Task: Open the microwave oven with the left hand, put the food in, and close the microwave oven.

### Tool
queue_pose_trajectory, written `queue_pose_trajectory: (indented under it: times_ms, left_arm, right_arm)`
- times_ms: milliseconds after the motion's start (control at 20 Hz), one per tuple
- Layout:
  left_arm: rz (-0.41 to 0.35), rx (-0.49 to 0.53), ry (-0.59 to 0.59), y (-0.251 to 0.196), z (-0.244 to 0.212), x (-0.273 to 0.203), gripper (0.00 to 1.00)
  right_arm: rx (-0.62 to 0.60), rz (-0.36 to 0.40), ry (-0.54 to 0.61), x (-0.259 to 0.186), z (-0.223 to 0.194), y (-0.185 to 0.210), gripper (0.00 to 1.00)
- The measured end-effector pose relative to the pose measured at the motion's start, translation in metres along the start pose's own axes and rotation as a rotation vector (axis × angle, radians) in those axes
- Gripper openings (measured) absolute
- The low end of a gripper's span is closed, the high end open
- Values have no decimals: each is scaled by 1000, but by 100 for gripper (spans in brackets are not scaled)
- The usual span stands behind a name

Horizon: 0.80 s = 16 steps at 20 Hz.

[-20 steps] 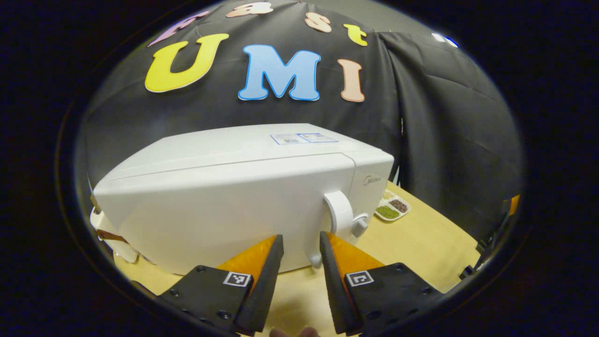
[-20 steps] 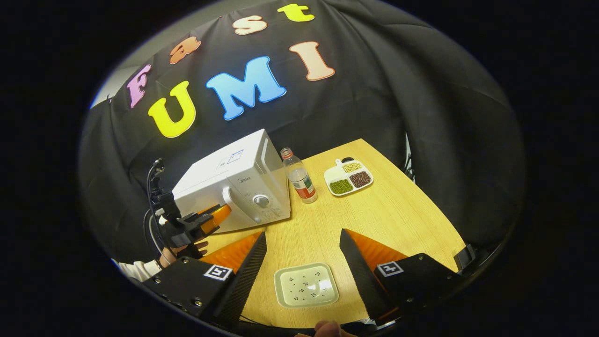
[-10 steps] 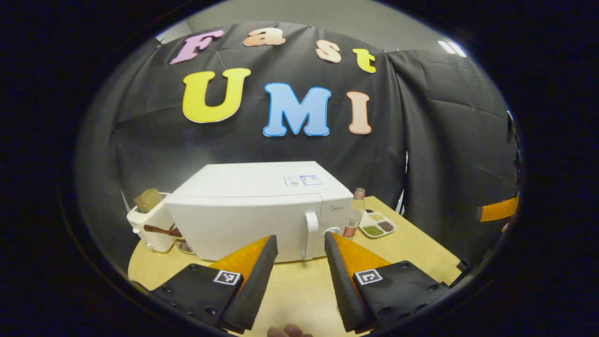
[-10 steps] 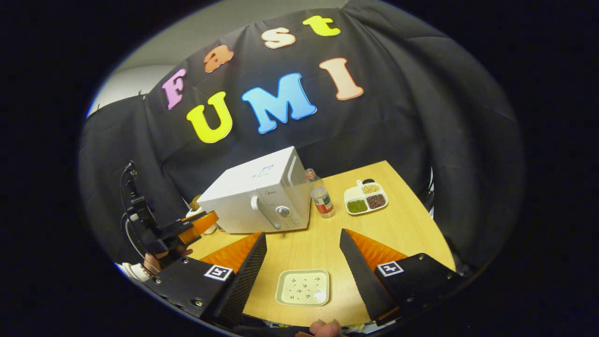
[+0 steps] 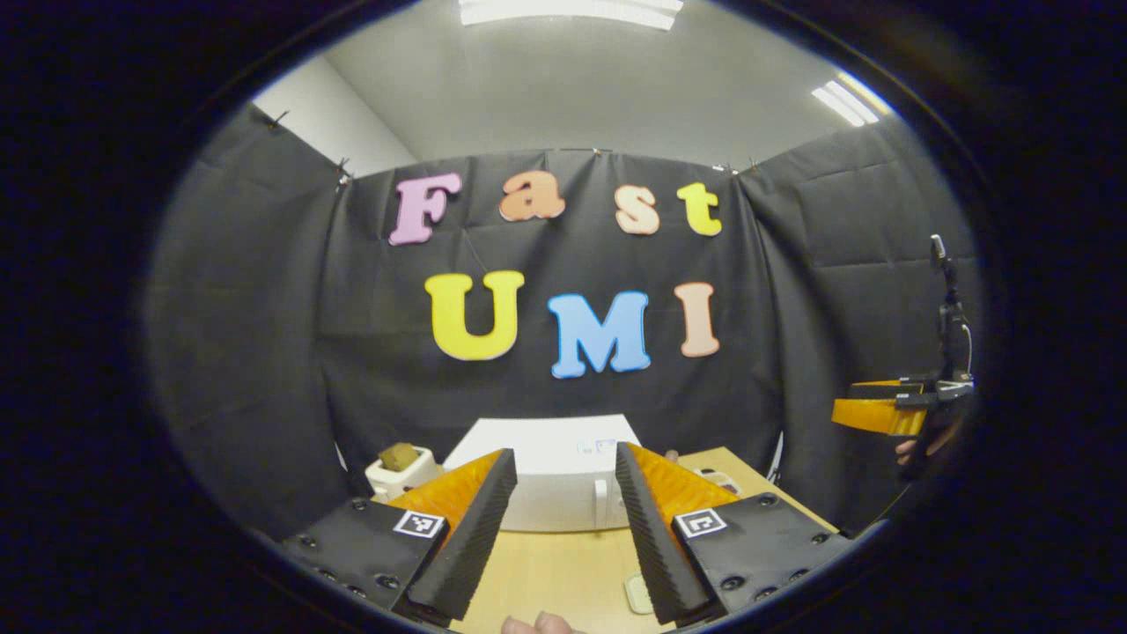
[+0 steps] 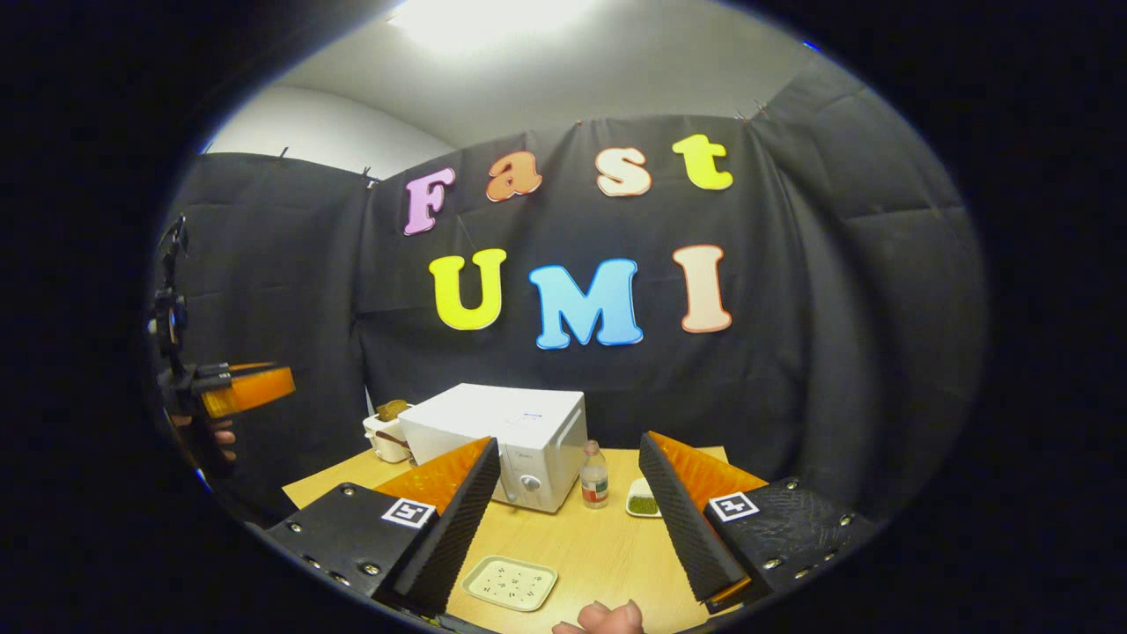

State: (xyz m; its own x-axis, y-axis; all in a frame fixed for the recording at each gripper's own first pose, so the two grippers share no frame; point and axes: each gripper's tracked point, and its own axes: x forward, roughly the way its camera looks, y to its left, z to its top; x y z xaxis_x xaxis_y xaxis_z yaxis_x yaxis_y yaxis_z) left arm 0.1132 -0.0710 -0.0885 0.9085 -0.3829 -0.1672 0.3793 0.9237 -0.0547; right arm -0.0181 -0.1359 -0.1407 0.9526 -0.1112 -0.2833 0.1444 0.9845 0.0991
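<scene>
microwave (image 6: 506, 440) door closed, partly hidden behind left gripper (image 5: 557, 519) – both claws wide apart, empty – right gripper (image 6: 570, 511) above plate (image 6: 510, 583), its food specks too small to identify

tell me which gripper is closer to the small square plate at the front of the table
Right, as far as the views show. The right gripper is open and raised just behind the plate. The left gripper, also open, hangs back toward the microwave side.

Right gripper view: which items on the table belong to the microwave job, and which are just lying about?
Job:
microwave, door shut
square plate near the table's front edge, apparently the food dish
left gripper, open
right gripper, open

Lying about:
bottle beside the microwave
divided tray
white appliance on the microwave's far side
</scene>
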Motion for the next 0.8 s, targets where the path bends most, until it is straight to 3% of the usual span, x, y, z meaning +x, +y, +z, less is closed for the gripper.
queue_pose_trajectory:
  times_ms: [50,100,150,300,450,550,700,800]
  left_arm:
    - [4,-18,-39,1,26,-11,77]
    - [-6,-45,-67,0,45,-20,82]
    - [-10,-66,-86,2,61,-30,79]
    - [22,-52,-138,33,94,-64,88]
    - [80,-45,-143,68,83,-98,89]
    - [111,-77,-139,93,67,-113,96]
    - [171,-113,-134,137,53,-134,95]
    - [195,-127,-140,157,50,-144,94]
  right_arm:
    - [-34,7,-43,-8,22,17,97]
    - [-64,16,-106,-9,52,32,97]
    - [-92,25,-177,-10,81,47,97]
    - [-176,50,-301,-11,130,99,98]
    - [-197,68,-273,2,127,133,95]
    - [-155,82,-245,8,118,157,95]
    - [-66,124,-227,16,117,188,95]
    - [-106,122,-201,23,117,197,95]
